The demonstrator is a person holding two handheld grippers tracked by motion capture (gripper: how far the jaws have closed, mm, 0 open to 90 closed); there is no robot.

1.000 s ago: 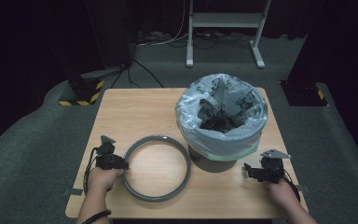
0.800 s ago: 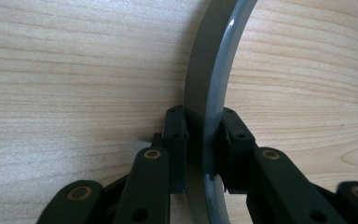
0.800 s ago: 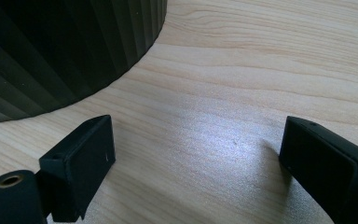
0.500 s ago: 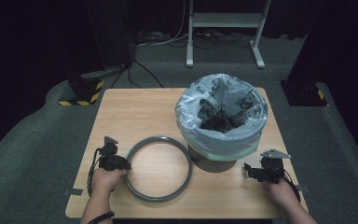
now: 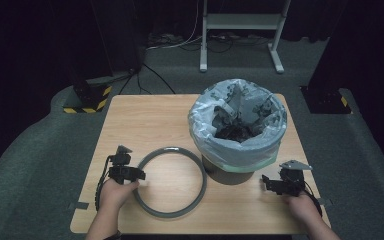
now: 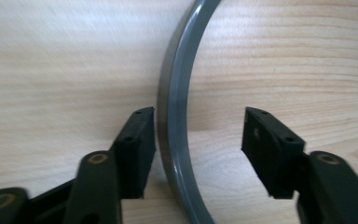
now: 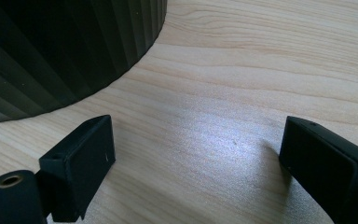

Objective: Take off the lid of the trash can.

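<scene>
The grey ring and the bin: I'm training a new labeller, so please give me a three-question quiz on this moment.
1. True or false: the left gripper is shut on the ring.
2. What lines the bin? A) a bag B) a towel C) nothing
3. Fill in: the right gripper is open over bare ____.

Key: 1 false, the jaws straddle the ring, open. 2 A, a bag. 3 table.

Bare tabletop (image 5: pixel 145 120) left of the lined bin (image 5: pixel 237 130).
</scene>
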